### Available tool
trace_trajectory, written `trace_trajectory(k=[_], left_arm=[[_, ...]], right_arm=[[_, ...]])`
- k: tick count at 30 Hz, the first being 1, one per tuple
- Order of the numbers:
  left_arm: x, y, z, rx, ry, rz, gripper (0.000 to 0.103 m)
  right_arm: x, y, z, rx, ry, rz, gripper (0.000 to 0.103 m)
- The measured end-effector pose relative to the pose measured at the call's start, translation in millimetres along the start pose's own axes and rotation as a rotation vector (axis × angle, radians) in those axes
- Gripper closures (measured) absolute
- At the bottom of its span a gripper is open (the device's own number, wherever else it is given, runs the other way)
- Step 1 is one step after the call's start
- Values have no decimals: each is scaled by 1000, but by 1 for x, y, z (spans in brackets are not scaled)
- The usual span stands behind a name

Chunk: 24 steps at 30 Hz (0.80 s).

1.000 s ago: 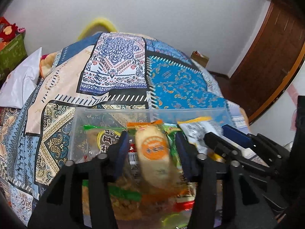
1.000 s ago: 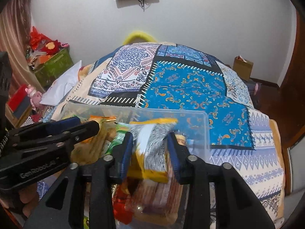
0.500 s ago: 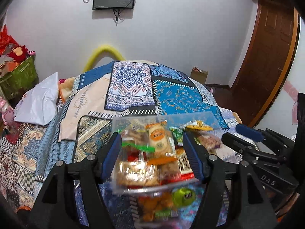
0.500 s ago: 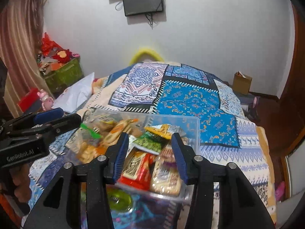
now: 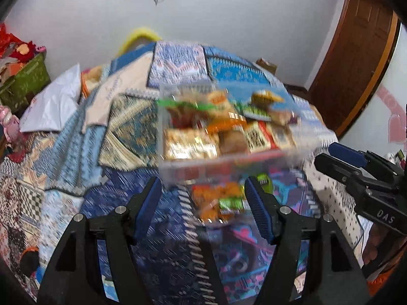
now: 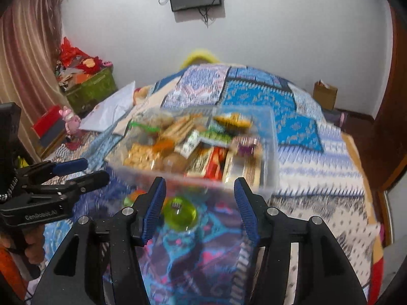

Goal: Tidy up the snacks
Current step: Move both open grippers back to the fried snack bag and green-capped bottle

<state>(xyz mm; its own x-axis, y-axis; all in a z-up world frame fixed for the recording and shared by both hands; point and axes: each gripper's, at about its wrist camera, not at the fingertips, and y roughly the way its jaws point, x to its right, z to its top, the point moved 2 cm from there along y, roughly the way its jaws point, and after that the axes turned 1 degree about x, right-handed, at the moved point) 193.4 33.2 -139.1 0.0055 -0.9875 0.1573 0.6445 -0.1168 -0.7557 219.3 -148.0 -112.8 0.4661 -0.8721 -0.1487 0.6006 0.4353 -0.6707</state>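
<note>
A clear plastic bin point(image 5: 178, 170) full of wrapped snacks sits on the patterned bed cover; it also shows in the right wrist view point(image 6: 267, 152). In front of it lie a bag of orange snacks point(image 5: 218, 200) and a green round jelly cup point(image 6: 179, 214). My left gripper point(image 5: 203, 208) is open and empty, short of the bin, with the orange bag between its fingers' line. My right gripper point(image 6: 199, 207) is open and empty, above the jelly cup. Both views are blurred by motion.
The patchwork bed cover point(image 5: 122, 122) spreads all around. A white pillow point(image 5: 53, 104) and a green crate point(image 6: 89, 89) are at the left. A wooden door point(image 5: 356, 58) is at the right. A cardboard box point(image 6: 325, 96) stands by the wall.
Both grippers have pulled back and up from inside the bin, and both jaws have widened. The snacks they were around stay in the bin. The loose snacks in front came into view.
</note>
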Motion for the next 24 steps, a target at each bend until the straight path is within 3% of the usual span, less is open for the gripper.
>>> trace_trajectory(k=[7, 14, 24], left_arm=[[19, 35, -9, -62, -8, -33, 36], [19, 68, -16, -130, -18, -17, 36], [0, 66, -31, -130, -45, -60, 30]], right_arm=[[0, 12, -27, -76, 13, 2, 51], [8, 22, -39, -121, 32, 4, 51], [-12, 53, -39, -170, 2, 63, 51]])
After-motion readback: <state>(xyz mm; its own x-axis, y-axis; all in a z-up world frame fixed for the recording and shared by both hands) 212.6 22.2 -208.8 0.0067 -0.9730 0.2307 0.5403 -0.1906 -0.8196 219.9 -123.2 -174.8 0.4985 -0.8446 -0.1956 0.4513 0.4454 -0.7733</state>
